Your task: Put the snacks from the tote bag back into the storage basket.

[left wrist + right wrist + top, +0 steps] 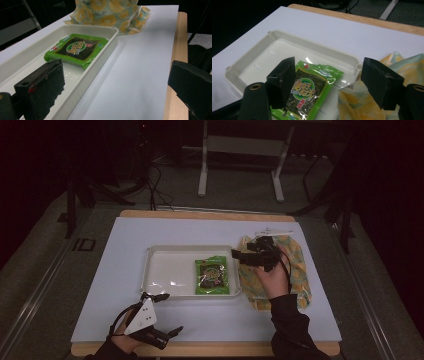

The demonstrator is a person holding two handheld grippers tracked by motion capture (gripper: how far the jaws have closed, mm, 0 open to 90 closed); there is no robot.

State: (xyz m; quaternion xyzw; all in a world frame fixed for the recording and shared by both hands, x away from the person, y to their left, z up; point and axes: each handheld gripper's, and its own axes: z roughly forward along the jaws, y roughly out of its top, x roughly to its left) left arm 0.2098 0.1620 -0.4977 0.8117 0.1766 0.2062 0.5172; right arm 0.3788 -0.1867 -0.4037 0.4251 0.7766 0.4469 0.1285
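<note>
Holding my right tongs (248, 256) wide open above the bag (295, 265), right of the tray (160, 270). My left tongs (167, 312) wait open, near me. The snack (211, 276) in the tray looks light, crinkly and slippery; I'd pinch its edge.

A white mat (125, 285) covers the wooden table (200, 214); behind, a metal stand (240, 145).

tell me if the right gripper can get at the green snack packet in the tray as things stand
Probably yes. The right gripper hovers open beside the white tray, jaws spread toward the green snack packet. The packet lies flat with nothing on top of it, and the left gripper is off near the table's front edge.
</note>
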